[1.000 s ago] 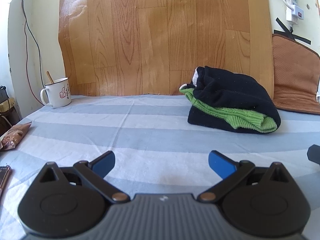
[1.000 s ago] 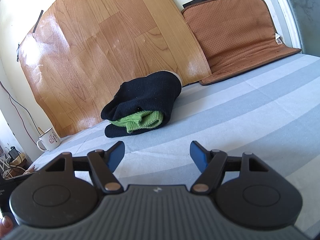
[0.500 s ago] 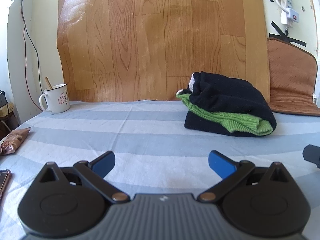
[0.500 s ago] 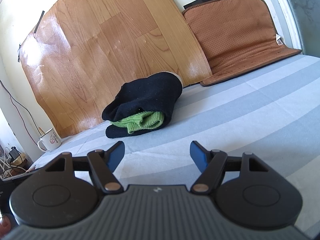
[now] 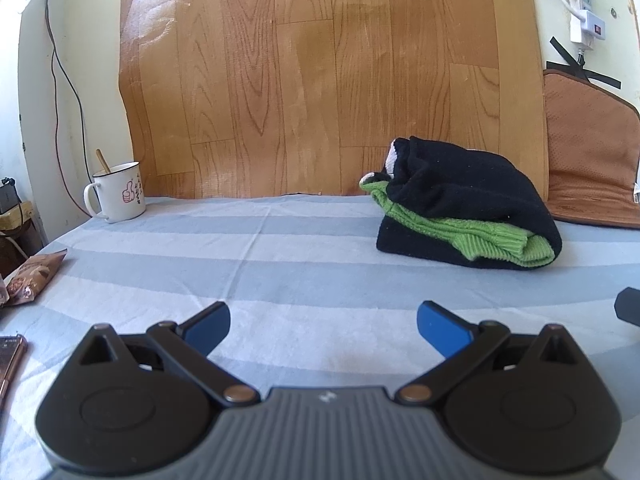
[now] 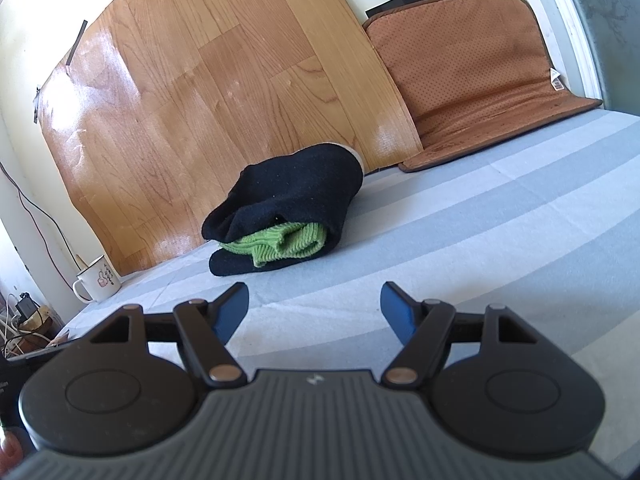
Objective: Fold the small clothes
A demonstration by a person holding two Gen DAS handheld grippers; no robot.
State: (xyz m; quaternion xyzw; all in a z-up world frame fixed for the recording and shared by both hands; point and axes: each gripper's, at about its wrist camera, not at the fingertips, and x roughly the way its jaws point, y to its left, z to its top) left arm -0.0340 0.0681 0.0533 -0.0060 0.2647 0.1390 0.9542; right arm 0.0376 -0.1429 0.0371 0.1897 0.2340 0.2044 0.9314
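A folded black garment with green ribbed trim (image 5: 468, 208) lies in a bundle on the blue-and-white striped cloth (image 5: 280, 264), near the back wall; it also shows in the right wrist view (image 6: 288, 212). My left gripper (image 5: 323, 326) is open and empty, low over the cloth, well short of the bundle and to its left. My right gripper (image 6: 314, 310) is open and empty, also short of the bundle, which lies ahead of it slightly to the left. A dark piece of the right gripper (image 5: 628, 306) shows at the left wrist view's right edge.
A white enamel mug (image 5: 116, 192) with a stick in it stands at the back left. A snack packet (image 5: 34, 278) and a phone (image 5: 10, 360) lie at the left edge. A brown mat (image 6: 472, 80) leans on the wall at the back right. A wood-pattern sheet (image 5: 320, 80) covers the wall.
The left wrist view has tilted up and shifted slightly; the bundle sits a little lower and nearer centre. The right gripper has barely moved. Both grippers stay open.
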